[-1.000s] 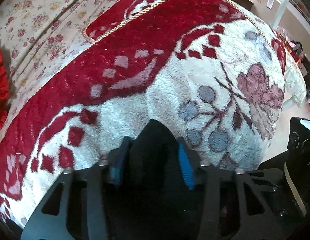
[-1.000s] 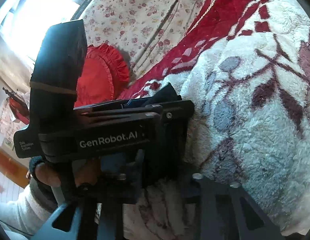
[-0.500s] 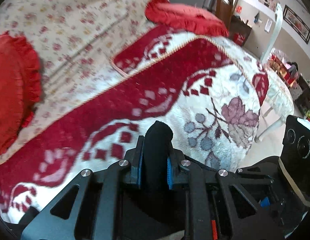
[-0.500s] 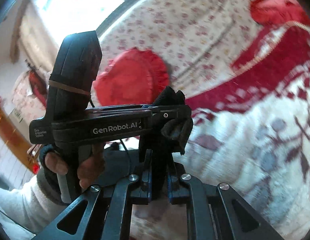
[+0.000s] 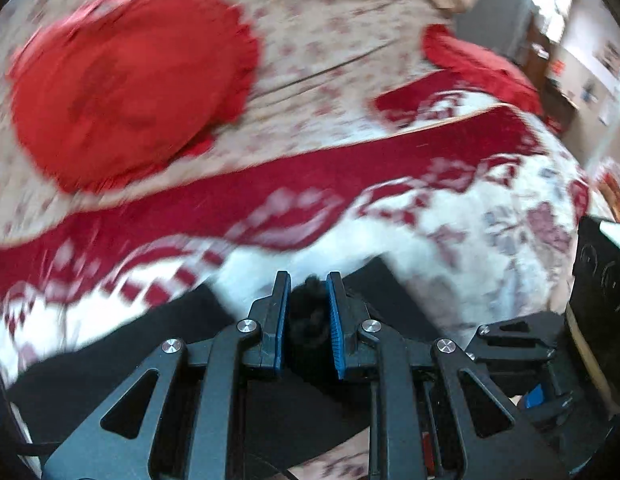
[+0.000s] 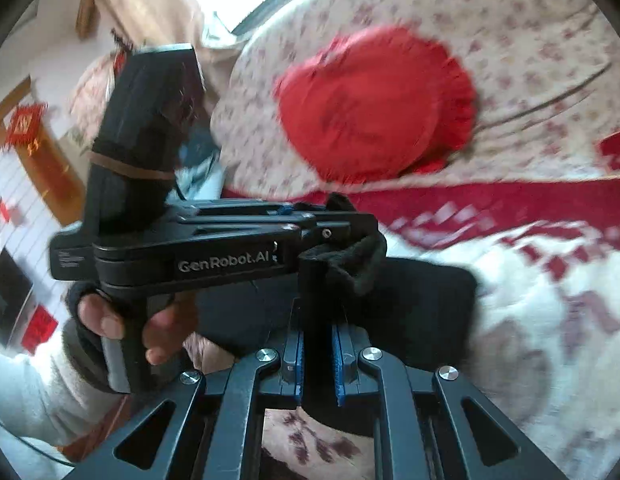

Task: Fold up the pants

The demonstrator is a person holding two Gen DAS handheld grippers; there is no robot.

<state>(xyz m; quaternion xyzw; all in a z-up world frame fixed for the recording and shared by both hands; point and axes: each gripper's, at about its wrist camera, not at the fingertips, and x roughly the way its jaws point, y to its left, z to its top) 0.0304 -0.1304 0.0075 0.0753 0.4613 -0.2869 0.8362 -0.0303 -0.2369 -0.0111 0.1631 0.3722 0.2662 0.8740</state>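
Both grippers have just finished clamping down on black fabric. My left gripper (image 5: pixel 307 312) has its blue pads (image 5: pixel 334 320) nearly together with a bunched bit of the black pants (image 5: pixel 305 324) pinched between them, and my right gripper (image 6: pixel 318 360) pinches another part of the same garment, which rises between its jaws as a dark column. From the right wrist view I can see my left hand (image 6: pixel 121 320) wrapped round its handle, with a loose cuff of cloth drooping beside the tip. The rest of the pants hangs below and trails over the red-and-white plush blanket (image 5: pixel 450 248), near the round red cushion (image 5: pixel 125 80).

To my mind this is the carry-over part of a fold. Doing it well means keeping both pinches firm, holding the two held points level and taut enough that the edge between them stays straight, and setting the cloth down squarely on the layer beneath rather than letting it twist.
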